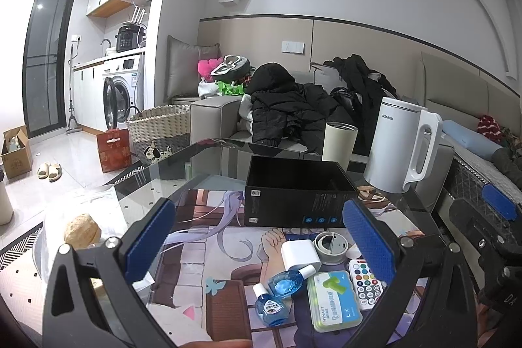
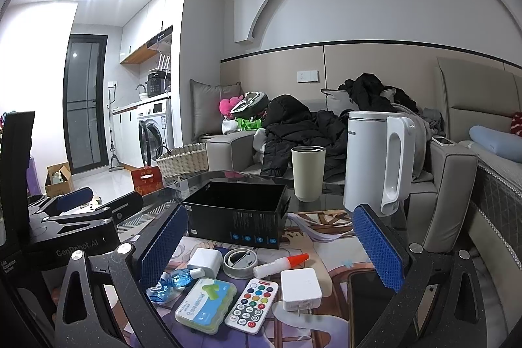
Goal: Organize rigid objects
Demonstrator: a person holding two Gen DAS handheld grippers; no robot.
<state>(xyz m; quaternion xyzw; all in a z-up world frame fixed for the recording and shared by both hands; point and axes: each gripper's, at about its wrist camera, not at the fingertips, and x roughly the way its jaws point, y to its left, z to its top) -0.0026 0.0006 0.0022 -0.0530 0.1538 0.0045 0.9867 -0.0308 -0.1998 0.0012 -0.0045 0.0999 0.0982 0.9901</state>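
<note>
An open black box (image 1: 300, 194) (image 2: 236, 214) stands on the printed mat on a glass table. In front of it lie small items: two blue eye-drop bottles (image 1: 286, 282) (image 2: 176, 279), a white charger (image 1: 300, 255) (image 2: 204, 261), a round grey lid (image 1: 329, 247) (image 2: 239, 261), a green-and-white case (image 1: 336, 295) (image 2: 207, 304), a white remote with coloured buttons (image 1: 365, 281) (image 2: 253, 304), a second white plug (image 2: 300, 284) and a red-capped tube (image 2: 280, 264). My left gripper (image 1: 257, 237) is open and empty above them. My right gripper (image 2: 270, 247) is open and empty.
A beige tumbler (image 1: 339, 141) (image 2: 307, 173) and a white kettle (image 1: 404, 149) (image 2: 378, 162) stand behind the box. A dark phone (image 2: 368, 305) lies at the right. A brown walnut-like ball (image 1: 81, 232) lies at the left. A sofa with clothes is beyond.
</note>
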